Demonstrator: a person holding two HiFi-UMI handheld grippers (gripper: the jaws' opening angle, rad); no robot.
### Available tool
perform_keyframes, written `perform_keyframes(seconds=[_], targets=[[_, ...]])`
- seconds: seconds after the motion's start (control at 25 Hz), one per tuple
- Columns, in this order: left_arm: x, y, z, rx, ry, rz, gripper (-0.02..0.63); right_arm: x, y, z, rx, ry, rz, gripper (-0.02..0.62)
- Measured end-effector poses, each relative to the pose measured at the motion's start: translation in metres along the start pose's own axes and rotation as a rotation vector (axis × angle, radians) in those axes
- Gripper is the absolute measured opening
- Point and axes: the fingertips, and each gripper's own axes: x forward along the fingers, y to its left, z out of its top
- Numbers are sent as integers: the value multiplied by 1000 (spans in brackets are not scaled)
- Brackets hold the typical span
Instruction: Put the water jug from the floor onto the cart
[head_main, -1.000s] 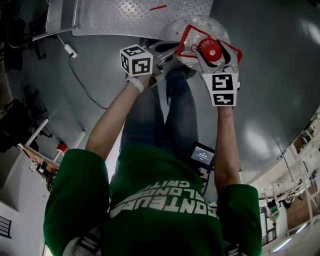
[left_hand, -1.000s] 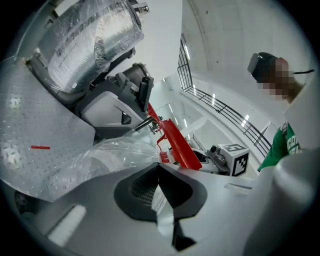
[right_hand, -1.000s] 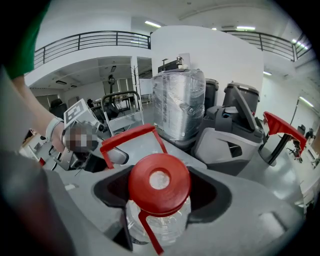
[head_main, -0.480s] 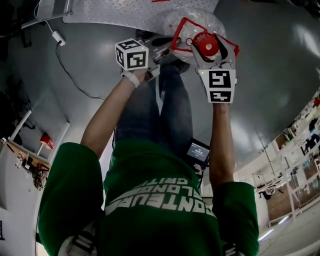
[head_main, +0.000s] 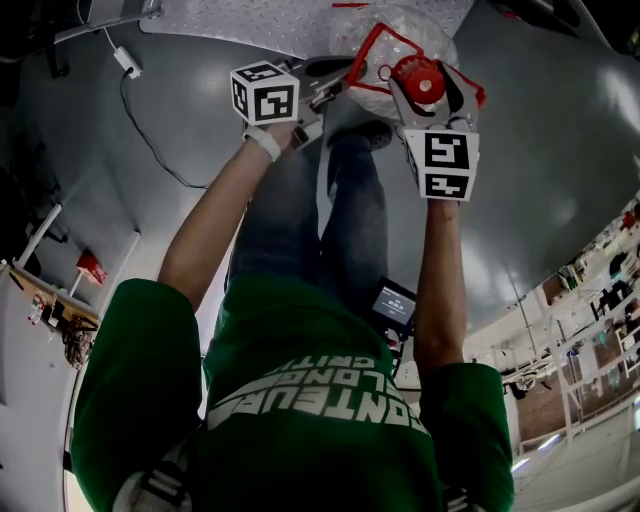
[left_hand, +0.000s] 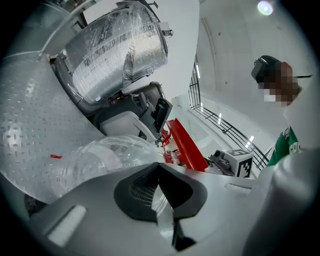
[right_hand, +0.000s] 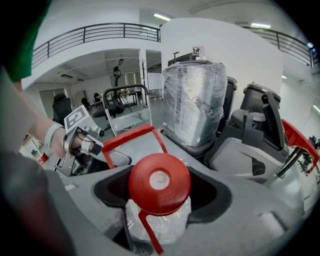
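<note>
Gripping the water jug (head_main: 380, 65) just under its red cap (head_main: 420, 82), the right gripper (head_main: 428, 100) has its jaws clenched round the neck. The right gripper view shows this plainly: the cap (right_hand: 160, 182) stands above the two dark notches of the right gripper (right_hand: 160, 197), and the clear neck of the jug (right_hand: 165, 229) runs down between them. The red handle (right_hand: 131, 141) of the jug sticks out on the far side of the cap.

The left gripper (head_main: 322, 88) reaches in from the left, and its tip lies against the left side of the jug. In the left gripper view its jaws (left_hand: 162, 200) are drawn together to a thin slit, with no more than a sliver of clear plastic showing in it. The rounded body of the jug (left_hand: 100, 160) lies just beyond them.

In the head view the jug is at the near edge of the cart (head_main: 250, 25). Its far side overlaps the ribbed metal deck, and the cap faces up. No view shows whether its base rests on anything. The cart deck (left_hand: 30, 125) fills the left of the left gripper view. A bundle wrapped in clear film (left_hand: 115, 50) stands at the far side, and it shows too in the right gripper view (right_hand: 195, 100). A cable (head_main: 150, 140) trails over the grey floor (head_main: 560, 200) to the left.
</note>
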Motion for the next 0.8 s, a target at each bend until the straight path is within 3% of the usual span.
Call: perform_keyframes(seconds=[0.44, 0.8], targets=[[-22, 38, 33, -23, 9, 58, -2, 51, 4, 28, 9, 12, 2, 301], [-23, 51, 36, -47, 36, 65, -2, 69, 0, 33, 11, 31, -1, 301]])
